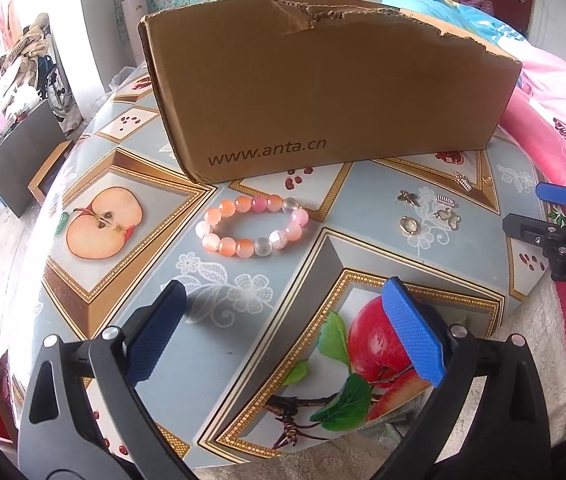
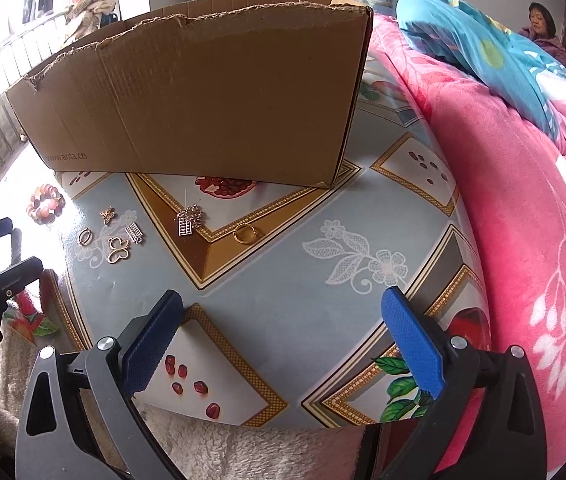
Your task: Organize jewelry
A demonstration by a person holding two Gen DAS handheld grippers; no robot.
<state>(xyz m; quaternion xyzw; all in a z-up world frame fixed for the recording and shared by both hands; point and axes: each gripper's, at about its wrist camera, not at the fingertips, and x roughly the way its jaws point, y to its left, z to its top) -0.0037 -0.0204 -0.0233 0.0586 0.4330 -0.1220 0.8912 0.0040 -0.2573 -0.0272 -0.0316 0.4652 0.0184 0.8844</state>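
We have the table [image 1: 243, 312], round, covered in glossy printed oilcloth with fruit and lace pattern. On its far side stands the cardboard box [image 1: 323, 92], corrugated, open top with a torn ragged rim, tall plain walls. Pink fleecy blanket [image 2: 523, 200] lies along the right side.

Left gripper [image 1: 283, 320] has jaws spread wide, nothing between them, hanging short of the bead bracelet [image 1: 252, 225]. Right gripper [image 2: 283, 328] is the same, wide apart and empty, over bare cloth.

The bracelet lies flat between the left gripper and the box front: smooth round beads in peach, pink and clear. To its right lies a loose cluster of small metal charms [image 2: 117, 236], thin, flat and shiny; then a silver charm [image 2: 189, 220] and a gold ring [image 2: 245, 234] nearer the box.

Our judgement: nothing is in the box yet, as far as we can see. We should take the bracelet first, closing across the loop so beads don't roll out, then lift clear over the tall wall. Flat charms on slick cloth will likely slip, so we pinch low and slow.
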